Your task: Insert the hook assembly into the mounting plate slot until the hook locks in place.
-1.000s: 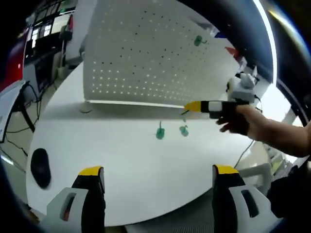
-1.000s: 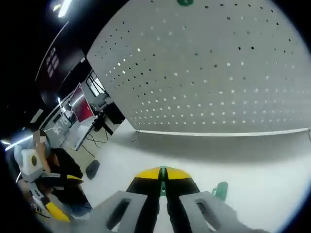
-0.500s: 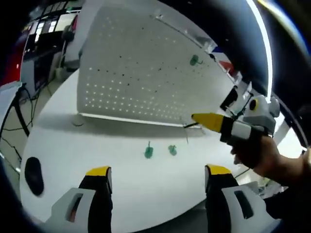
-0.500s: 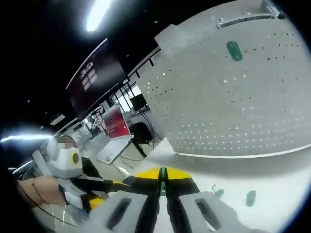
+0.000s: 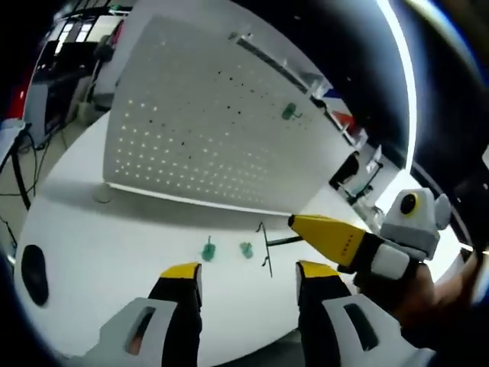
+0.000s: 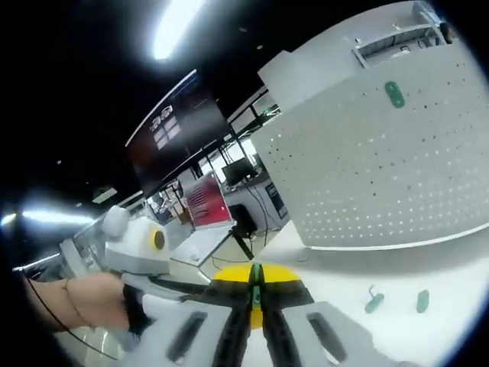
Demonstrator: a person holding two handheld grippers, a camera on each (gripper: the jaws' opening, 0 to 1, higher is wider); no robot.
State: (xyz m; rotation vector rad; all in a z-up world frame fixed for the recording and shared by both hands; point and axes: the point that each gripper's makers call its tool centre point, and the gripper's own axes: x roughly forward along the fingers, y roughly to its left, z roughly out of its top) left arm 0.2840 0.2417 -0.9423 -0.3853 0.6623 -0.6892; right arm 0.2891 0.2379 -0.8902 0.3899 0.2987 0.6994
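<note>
The white perforated mounting plate (image 5: 191, 130) (image 6: 367, 168) stands upright on a round white table (image 5: 114, 252). One green hook (image 5: 289, 112) (image 6: 394, 94) hangs high on it. Two more green hooks (image 5: 208, 249) (image 6: 372, 300) lie on the table in front of the plate. My right gripper (image 5: 299, 223) (image 6: 256, 277) comes in from the right, shut on a thin black wire hook (image 5: 265, 246) that sticks out past its yellow tips, above the table. My left gripper (image 5: 249, 271) is open at the table's near edge with nothing between its jaws.
A black oval object (image 5: 32, 274) lies at the table's left edge, with cables (image 5: 19, 164) beyond it. A person's hand (image 6: 84, 298) holds the left gripper. Desks, a red sign (image 6: 205, 208) and a dark screen (image 6: 172, 126) stand behind.
The right gripper has carried the wire hook away from the plate's foot and nearer the left gripper. The left jaws now stand closer together. Both views have tilted.
</note>
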